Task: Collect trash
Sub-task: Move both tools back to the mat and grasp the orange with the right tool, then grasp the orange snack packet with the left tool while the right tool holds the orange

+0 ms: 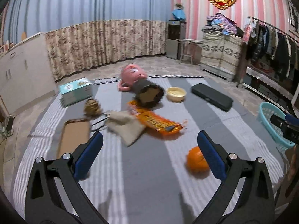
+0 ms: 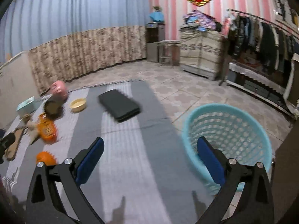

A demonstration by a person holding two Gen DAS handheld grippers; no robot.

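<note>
**mop_bucket:** so where are you at with the trash run?

**me:** right at the start I'd say. Both sets of fingers are spread wide with nothing in them. The teal basket (image 2: 227, 140) sits on the tile floor just off the striped mat (image 1: 149, 168), and I can't see anything in it from my right side, so I'm judging nothing's collected yet

**mop_bucket:** what's the litter look like?

**me:** all left of the basket, on the mat. Nearest is a crumpled orange wrapper (image 1: 197, 163), just beside my left gripper (image 1: 149, 155). Further from the basket: an orange snack bag (image 1: 155, 120), a beige crumpled bag (image 1: 125, 127), a flat cardboard piece (image 1: 73, 135) and a tipped dark pot (image 1: 149, 94)

**mop_bucket:** next move?

**me:** probably drop the left fingers over that orange wrapper, pinch gently since it looks light and crushy, then carry it right to the basket

**mop_bucket:** pose?

**me:** left hovers low over the mat, angled forward and down. My right gripper (image 2: 149, 155) hangs beside the basket rim, tilted down the same way
</note>
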